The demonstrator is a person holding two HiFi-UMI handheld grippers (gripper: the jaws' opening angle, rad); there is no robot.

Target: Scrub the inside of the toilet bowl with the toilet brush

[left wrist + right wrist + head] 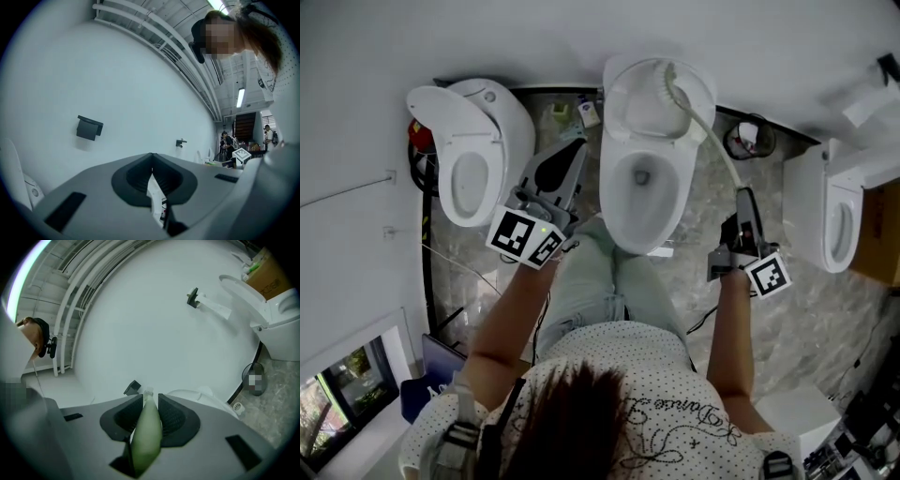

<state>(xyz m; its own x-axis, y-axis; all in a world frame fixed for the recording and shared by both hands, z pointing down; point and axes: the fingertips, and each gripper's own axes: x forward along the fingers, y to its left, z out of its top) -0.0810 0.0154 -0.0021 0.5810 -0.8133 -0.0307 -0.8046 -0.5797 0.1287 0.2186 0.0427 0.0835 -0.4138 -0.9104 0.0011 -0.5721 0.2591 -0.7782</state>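
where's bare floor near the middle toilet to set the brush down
Bare marble floor lies between the middle toilet and the right toilet, beyond the right hand-held gripper holding the toilet brush. The gap toward the left toilet is crowded: left hand-held gripper, small items by the wall.

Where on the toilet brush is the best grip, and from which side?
Grip the toilet brush at the near end of its handle, coming from the person's side, jaws across the shaft, as the right gripper does. The curved handle puts the bristle head at the far rim of the toilet bowl.
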